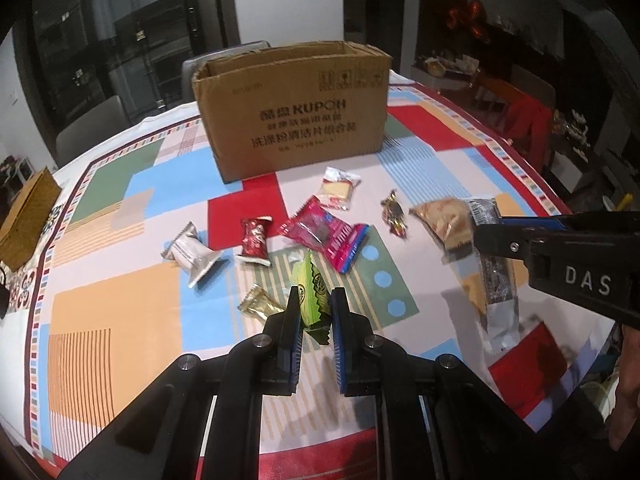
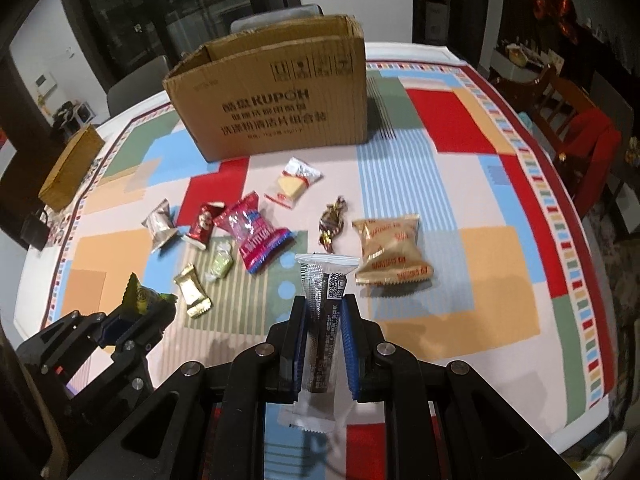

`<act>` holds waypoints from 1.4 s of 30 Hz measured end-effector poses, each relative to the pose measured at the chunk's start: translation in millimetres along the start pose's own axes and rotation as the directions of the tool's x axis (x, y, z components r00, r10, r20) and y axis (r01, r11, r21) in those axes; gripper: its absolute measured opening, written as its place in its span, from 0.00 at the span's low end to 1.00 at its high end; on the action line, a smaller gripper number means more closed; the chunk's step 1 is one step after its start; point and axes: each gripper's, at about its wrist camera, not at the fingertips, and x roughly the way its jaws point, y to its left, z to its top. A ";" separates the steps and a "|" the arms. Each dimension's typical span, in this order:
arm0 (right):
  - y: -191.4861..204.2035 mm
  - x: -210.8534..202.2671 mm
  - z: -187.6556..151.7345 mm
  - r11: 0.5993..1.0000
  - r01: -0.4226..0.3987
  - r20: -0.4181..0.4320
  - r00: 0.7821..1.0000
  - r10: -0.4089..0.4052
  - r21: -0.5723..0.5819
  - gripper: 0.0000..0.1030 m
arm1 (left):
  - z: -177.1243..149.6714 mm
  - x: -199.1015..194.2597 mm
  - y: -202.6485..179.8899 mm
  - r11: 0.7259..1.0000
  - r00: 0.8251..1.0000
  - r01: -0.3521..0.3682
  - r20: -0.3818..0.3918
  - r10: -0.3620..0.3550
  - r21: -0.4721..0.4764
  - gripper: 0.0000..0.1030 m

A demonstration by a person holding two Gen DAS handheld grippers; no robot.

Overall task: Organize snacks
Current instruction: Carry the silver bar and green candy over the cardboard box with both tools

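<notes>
Left gripper pinches a green packet; right gripper clamps a dark stick; box awaits, eight snacks unsorted.

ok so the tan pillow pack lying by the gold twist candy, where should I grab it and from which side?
Take the tan pillow pack by its flat crimped near edge, coming from above: the middle is puffed, while that seam lies flat and clear of the gold twist candy.

A round table wears a patchwork cloth of red, blue, green and orange. Grey chairs stand behind it, before dark glass doors. A red-draped wooden chair stands right.
</notes>
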 end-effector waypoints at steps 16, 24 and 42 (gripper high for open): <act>13.7 -25.1 37.6 0.999 -0.001 0.106 0.994 0.007 -0.055 0.18 | 36.4 -17.8 20.1 0.997 0.998 -0.024 0.063 0.029 -0.069 0.14; 19.4 -36.0 62.0 0.996 0.017 0.172 0.985 -0.002 -0.088 0.18 | 64.1 -24.9 29.1 0.995 0.992 -0.047 0.117 0.057 -0.089 0.14; 37.4 -61.1 122.0 0.985 0.056 0.319 0.948 -0.001 -0.164 0.18 | 128.5 -25.9 48.9 0.989 0.973 -0.075 0.209 0.101 -0.128 0.14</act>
